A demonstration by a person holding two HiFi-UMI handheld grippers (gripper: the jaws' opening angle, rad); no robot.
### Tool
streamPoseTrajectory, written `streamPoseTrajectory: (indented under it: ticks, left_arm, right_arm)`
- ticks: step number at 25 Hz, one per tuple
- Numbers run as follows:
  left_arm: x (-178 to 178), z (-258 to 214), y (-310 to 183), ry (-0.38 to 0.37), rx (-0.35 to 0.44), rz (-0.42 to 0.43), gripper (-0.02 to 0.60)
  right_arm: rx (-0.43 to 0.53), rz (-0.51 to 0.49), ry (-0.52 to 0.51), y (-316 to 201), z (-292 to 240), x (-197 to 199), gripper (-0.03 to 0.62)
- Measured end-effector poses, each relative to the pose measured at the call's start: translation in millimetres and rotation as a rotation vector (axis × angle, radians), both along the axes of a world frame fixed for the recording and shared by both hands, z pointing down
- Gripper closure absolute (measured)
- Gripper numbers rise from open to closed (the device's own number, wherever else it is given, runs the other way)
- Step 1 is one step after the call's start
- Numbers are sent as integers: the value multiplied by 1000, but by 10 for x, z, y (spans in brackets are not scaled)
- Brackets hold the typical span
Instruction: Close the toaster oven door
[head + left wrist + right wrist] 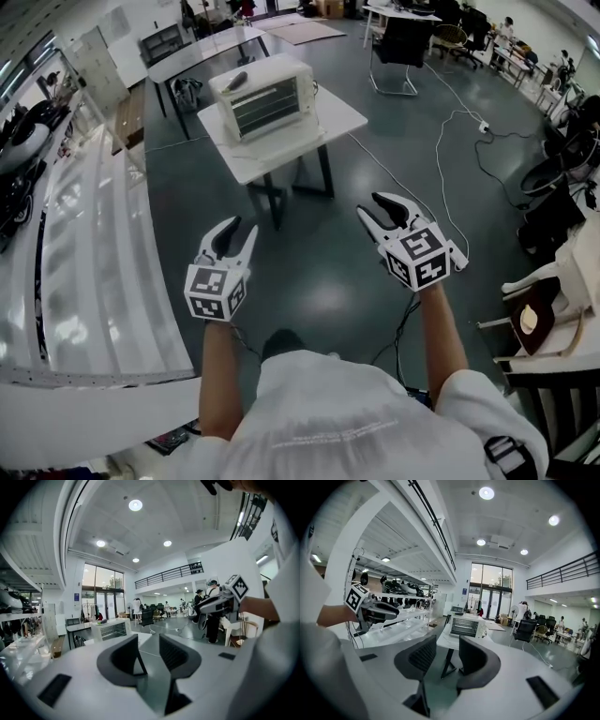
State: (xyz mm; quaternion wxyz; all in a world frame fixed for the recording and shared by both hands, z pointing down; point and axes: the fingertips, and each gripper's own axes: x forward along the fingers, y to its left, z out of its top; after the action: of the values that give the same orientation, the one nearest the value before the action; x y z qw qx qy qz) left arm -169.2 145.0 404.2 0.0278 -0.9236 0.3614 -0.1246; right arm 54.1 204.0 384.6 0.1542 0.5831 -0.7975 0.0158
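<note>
Ahead of us, in the upper middle of the head view, the toaster oven (262, 98) stands on a small white table (337, 117), toward that table's upper-left corner. Its barred front faces us and looks upright against the body, though from this far we cannot be sure how the door sits. A dark object (234, 81) lies on its top; we cannot tell what it is. In the left gripper view the oven (110, 630) shows small at left of centre, and in the right gripper view it (464, 626) sits near the middle, just above the jaws. Both of our grippers are well short of the table, over bare grey floor (319, 281) in the lower half of the head view. The left gripper (240, 227) has its fingers spread wide with nothing between them, as its own view confirms (149, 641). The right gripper (370, 204) is likewise held apart and empty (443, 641). A long white bench (103, 272) runs down the left edge, and a pale cable (450, 122) trails across the floor at upper right.
</note>
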Motion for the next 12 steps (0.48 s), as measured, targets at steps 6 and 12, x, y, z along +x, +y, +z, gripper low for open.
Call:
streamPoseTrajectory:
  ticks: [6,12]
  left_arm:
    - [143,53,-147,-13,-13,-18,439]
    - [376,147,-616,-15,-4,-3,434]
  right_arm:
    - [-13,13,-57,-174,89,230,436]
    - [-15,16,-97,-651,197,395,436]
